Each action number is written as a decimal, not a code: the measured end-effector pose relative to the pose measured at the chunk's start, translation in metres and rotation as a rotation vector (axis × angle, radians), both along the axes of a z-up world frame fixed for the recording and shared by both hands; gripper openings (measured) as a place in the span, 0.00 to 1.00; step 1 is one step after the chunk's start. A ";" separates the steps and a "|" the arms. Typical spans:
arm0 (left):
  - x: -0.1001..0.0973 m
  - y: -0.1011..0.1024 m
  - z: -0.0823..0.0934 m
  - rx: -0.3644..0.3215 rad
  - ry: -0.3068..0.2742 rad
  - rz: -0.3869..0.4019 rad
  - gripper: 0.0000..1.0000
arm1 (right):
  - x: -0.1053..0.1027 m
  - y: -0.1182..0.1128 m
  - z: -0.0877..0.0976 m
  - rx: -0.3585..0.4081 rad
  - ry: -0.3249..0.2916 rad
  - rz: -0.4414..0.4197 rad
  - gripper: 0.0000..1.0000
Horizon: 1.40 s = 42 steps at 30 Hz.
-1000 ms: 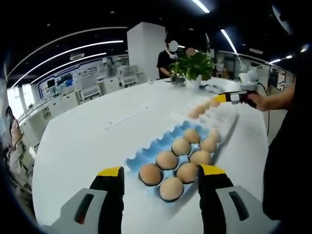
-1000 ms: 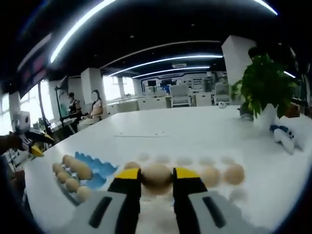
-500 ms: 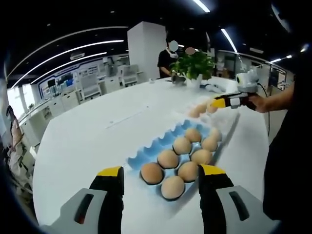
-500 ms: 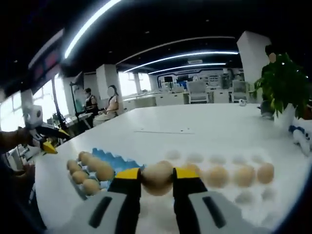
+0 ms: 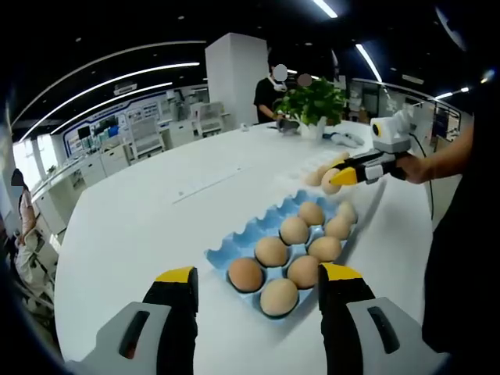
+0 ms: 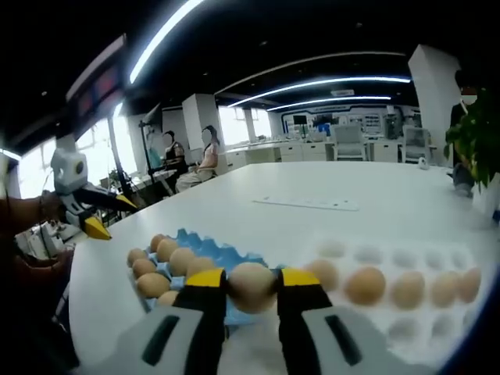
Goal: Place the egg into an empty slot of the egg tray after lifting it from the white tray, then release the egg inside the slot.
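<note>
- Right gripper view: your right gripper (image 6: 251, 287) clasps a tan egg (image 6: 251, 286), with the blue moulded egg tray (image 6: 205, 259) at 10 o'clock.
- Your left gripper (image 5: 258, 283) hangs released over the white desk (image 5: 133, 226).

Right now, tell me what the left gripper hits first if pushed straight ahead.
Probably the nearest brown egg in the blue egg tray; the open left gripper points at it, though depth is unclear.

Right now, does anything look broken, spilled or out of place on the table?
Nothing stands out. The eggs in the blue egg tray sit whole in their slots, and the right gripper holds one intact egg above the table.
</note>
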<state>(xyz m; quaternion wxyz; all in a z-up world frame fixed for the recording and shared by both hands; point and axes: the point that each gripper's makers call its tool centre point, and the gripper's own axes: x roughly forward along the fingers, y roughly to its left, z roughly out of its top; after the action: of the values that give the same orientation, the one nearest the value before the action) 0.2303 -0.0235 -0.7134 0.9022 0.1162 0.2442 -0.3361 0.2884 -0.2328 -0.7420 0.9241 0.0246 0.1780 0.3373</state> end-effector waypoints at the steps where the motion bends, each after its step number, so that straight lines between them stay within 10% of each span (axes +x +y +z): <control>1: 0.000 0.000 0.000 0.000 0.000 0.000 0.63 | -0.001 0.004 -0.001 -0.008 -0.007 0.012 0.24; 21: -0.001 0.001 0.001 0.009 -0.005 0.000 0.62 | -0.003 0.019 -0.032 -0.015 0.098 0.069 0.25; 42: 0.000 -0.003 -0.001 0.011 0.004 -0.012 0.62 | -0.002 0.021 -0.032 -0.049 0.053 0.123 0.25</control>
<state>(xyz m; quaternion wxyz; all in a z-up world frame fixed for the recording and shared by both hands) 0.2302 -0.0269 -0.7148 0.8990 0.1217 0.2471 -0.3406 0.2864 -0.2114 -0.7737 0.8968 -0.0002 0.2119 0.3884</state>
